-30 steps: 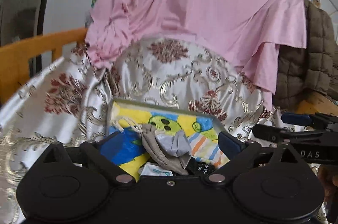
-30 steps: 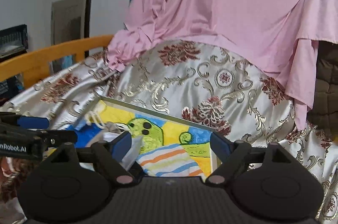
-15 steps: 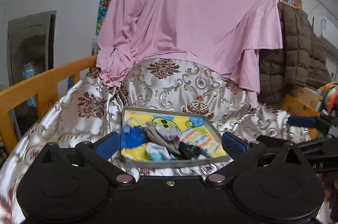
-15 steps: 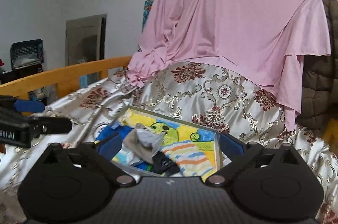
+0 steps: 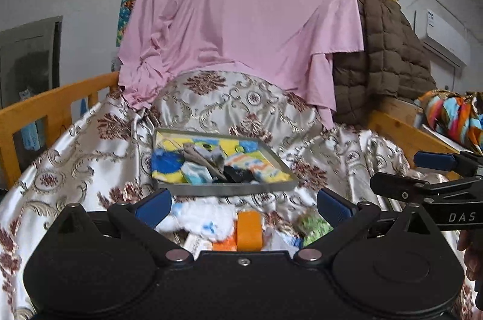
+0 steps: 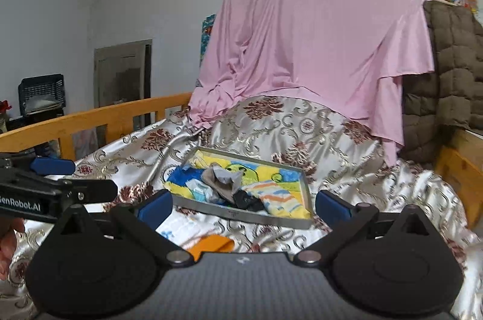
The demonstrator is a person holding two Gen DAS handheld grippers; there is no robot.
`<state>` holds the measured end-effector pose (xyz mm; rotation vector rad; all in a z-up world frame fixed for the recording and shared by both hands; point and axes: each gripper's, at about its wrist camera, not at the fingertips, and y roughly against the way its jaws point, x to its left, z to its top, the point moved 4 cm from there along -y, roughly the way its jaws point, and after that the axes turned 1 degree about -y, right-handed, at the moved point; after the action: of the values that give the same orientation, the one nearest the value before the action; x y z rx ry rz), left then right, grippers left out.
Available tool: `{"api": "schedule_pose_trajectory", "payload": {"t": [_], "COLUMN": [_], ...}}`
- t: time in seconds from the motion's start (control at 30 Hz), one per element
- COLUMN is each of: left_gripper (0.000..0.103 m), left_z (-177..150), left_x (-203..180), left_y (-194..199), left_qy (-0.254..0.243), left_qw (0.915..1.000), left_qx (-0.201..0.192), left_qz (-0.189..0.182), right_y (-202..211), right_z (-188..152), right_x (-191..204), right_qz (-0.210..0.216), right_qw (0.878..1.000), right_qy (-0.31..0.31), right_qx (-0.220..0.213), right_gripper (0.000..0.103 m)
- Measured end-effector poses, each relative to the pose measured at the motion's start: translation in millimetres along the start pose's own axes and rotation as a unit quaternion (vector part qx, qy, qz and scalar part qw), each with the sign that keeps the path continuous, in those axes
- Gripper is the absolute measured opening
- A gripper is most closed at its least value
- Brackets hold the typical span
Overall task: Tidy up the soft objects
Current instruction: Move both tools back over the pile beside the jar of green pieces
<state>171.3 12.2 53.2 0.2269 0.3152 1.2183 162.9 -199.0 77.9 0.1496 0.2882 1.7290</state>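
Observation:
A grey metal tray (image 5: pixel 226 188) (image 6: pixel 241 214) lies on the flowered satin bedcover (image 5: pixel 90 145), lined with a bright yellow and blue cloth. In it are a grey sock (image 5: pixel 208 158) (image 6: pixel 220 178), a black sock (image 5: pixel 238 175) and a striped sock (image 5: pixel 259 166) (image 6: pixel 271 199). My left gripper (image 5: pixel 243 206) stands open and empty, short of the tray. Below it lie a white cloth (image 5: pixel 205 217), an orange piece (image 5: pixel 249 229) and a green bundle (image 5: pixel 314 225). My right gripper (image 6: pixel 244 206) is also open and empty, level with the left one.
A pink sheet (image 5: pixel 241 18) hangs behind the bed, with a brown quilted jacket (image 5: pixel 389 54) to its right. Wooden bed rails (image 5: pixel 54 102) (image 6: pixel 459 172) run along both sides. A multicoloured bundle (image 5: pixel 452 114) sits at the far right.
Both grippers have drawn back from the tray, which now looks smaller and farther off. Loose white, orange and green items have come into view beneath them. The right jaws stand a little wider.

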Motion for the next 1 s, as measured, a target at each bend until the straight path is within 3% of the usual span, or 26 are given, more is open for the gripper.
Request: {"api": "schedule_pose_trajectory", "payload": {"t": [0.4, 0.67, 0.83, 1.0], "left_gripper": [0.102, 0.102, 0.102, 0.102], "left_z": [-40, -69, -82, -88], "left_x": [23, 28, 26, 28], "left_y": [-6, -16, -28, -34], "left_qy": [0.004, -0.005, -0.017, -0.021], "left_qw": [0.9984, 0.9941, 0.9872, 0.9845], "left_qx": [0.054, 0.105, 0.153, 0.169], "left_qz": [-0.012, -0.027, -0.044, -0.04], "right_y": [18, 7, -1, -10], "right_z": [-55, -97, -117, -128], "right_x": [9, 12, 14, 15], "right_qz": [-0.029, -0.024, -0.013, -0.001], "right_qw": [1.0, 0.998, 0.995, 0.991], "right_qy": [0.0, 0.006, 0.009, 0.007], "right_qx": [0.009, 0.055, 0.097, 0.134], "right_gripper": [0.103, 0.103, 0.103, 0.103]}}
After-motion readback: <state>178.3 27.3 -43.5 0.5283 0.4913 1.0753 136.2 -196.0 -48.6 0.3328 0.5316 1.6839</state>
